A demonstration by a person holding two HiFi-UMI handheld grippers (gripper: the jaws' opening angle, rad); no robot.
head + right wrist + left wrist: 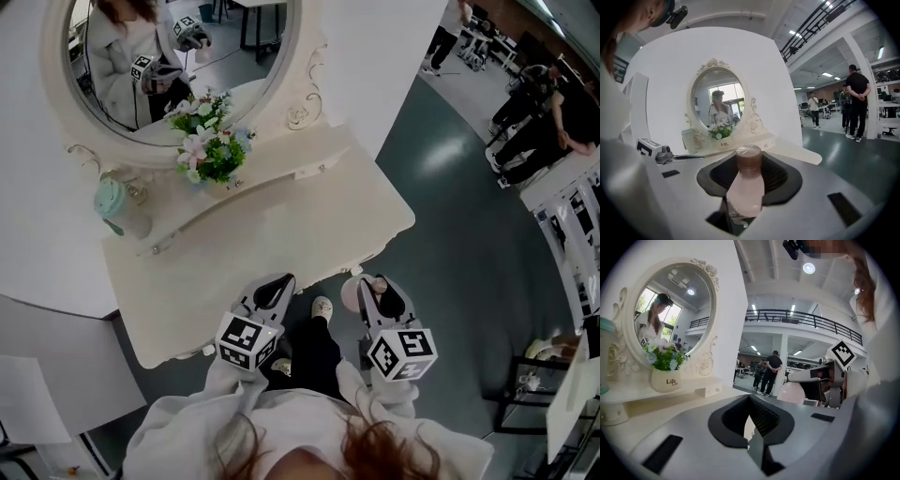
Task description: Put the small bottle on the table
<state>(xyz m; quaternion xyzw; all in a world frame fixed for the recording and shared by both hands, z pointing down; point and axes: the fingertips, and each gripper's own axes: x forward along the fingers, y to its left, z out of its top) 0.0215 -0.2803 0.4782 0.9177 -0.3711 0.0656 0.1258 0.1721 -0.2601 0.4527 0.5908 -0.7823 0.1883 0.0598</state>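
Clearly the left gripper (274, 291) carries nothing. Its jaws are pressed together with no thing between them, and they point a little below level at the table (281, 225), whose front edge lies right at their tips. Beside it, the right gripper (377, 289) is clenched on the small bottle (746, 187), pale pink with a brown cap. The bottle sits between the jaws, and its long axis seems to run along them, cap toward the tips and body back toward the hand. These jaws hang over the floor just off the table's edge, with the bare top ahead of them and to their left. So the right hand looks like the one to place the bottle, reaching forward and left before standing it down. Both hands are low, close to the body and side by side.
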